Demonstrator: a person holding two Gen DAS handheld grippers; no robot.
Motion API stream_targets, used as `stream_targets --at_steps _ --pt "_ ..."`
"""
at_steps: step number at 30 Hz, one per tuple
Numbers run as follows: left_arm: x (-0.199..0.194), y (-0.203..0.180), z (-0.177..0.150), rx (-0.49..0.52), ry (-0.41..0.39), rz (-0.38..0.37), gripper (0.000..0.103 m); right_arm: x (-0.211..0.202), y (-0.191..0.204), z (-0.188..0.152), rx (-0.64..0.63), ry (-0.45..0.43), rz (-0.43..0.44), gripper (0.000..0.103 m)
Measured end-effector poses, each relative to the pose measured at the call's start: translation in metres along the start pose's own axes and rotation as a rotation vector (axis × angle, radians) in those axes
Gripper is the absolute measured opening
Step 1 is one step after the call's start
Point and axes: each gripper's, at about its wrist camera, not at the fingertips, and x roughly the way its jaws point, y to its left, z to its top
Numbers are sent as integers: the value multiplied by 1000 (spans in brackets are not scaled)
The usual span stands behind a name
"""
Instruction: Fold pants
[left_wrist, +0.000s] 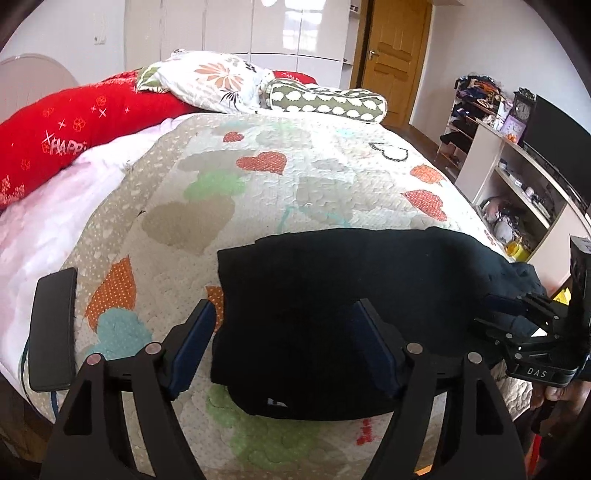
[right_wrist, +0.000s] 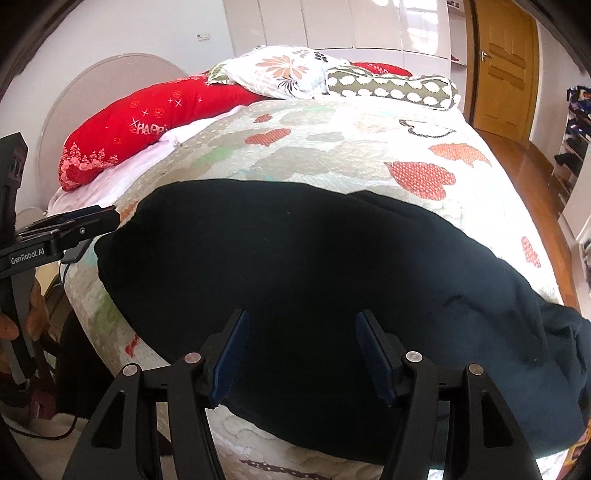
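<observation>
Black pants (left_wrist: 354, 295) lie folded across the near edge of the bed, on a quilt with heart patterns (left_wrist: 258, 177). In the right wrist view the pants (right_wrist: 314, 288) fill the near half of the bed and hang off its right corner. My left gripper (left_wrist: 284, 343) is open over the pants' left end, holding nothing. My right gripper (right_wrist: 301, 354) is open above the pants' middle, holding nothing. The right gripper also shows in the left wrist view (left_wrist: 517, 301) at the pants' right end. The left gripper shows in the right wrist view (right_wrist: 92, 218) at the left.
A black phone (left_wrist: 53, 328) lies on the quilt's left edge. A red pillow (left_wrist: 74, 125), a floral pillow (left_wrist: 214, 79) and a green bolster (left_wrist: 325, 101) lie at the bed's far side. Shelves with a clock (left_wrist: 522, 109) and a dark screen (left_wrist: 557, 144) stand at the right. A wooden door (left_wrist: 395, 55) is behind.
</observation>
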Motion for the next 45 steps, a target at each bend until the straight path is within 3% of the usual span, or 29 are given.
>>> stream_targets --at_steps 8,12,18,21,27,33,39,45 --pt "28 -8 -11 12 44 5 77 11 -10 -11 27 25 1 65" --pt "41 -9 -16 35 47 46 84 14 -13 -12 41 8 19 68" --pt "42 -10 -11 35 70 40 84 -14 -33 -12 109 -39 34 68" --pt "34 -15 0 32 59 -9 84 -38 -53 -19 160 -76 23 69" --pt "25 -47 19 83 27 -105 84 -82 -107 -49 284 -101 -102 71" --pt "36 -104 30 194 75 -213 84 -103 -149 -74 417 -112 -154 71" --pt "50 -167 37 310 112 -298 84 -105 -163 -90 451 -96 -178 72" --pt "66 -225 49 376 194 -445 84 -102 -182 -102 518 -107 -166 73"
